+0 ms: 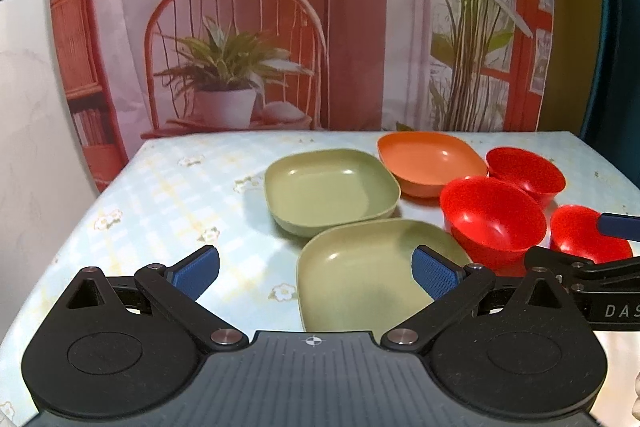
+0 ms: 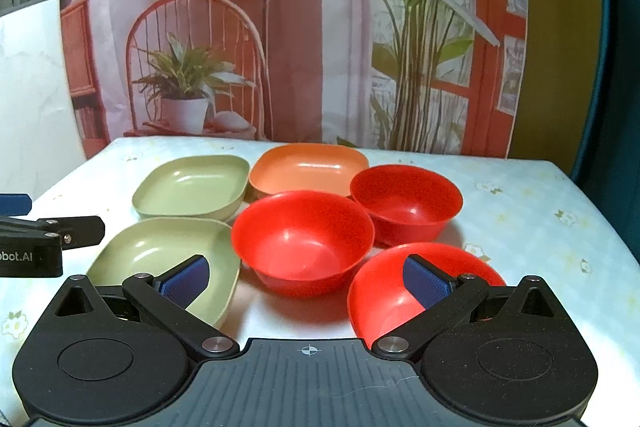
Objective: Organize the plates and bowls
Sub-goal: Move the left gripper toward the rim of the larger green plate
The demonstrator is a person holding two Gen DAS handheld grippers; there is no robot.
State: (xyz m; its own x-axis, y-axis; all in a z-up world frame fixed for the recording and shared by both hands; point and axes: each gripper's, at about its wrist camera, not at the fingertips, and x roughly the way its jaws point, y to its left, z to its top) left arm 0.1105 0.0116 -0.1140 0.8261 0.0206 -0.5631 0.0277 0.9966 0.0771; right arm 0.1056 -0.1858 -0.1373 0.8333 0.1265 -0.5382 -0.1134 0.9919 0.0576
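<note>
Both the left gripper (image 1: pixel 316 273) and right gripper (image 2: pixel 306 281) are hovering spread wide and empty, near green plates (image 1: pixel 332 187) and red bowls (image 2: pixel 304 235).

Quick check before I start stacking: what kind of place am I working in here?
Probably a staged recording setup, not a real room: a printed backdrop of a lamp and plants hangs behind a table with a floral cloth, set with plates and bowls.

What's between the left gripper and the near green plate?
Nothing visible. The left gripper is open and empty just short of the near green plate, with bare tablecloth between its fingers. The right gripper sits off beside the red bowls.
</note>
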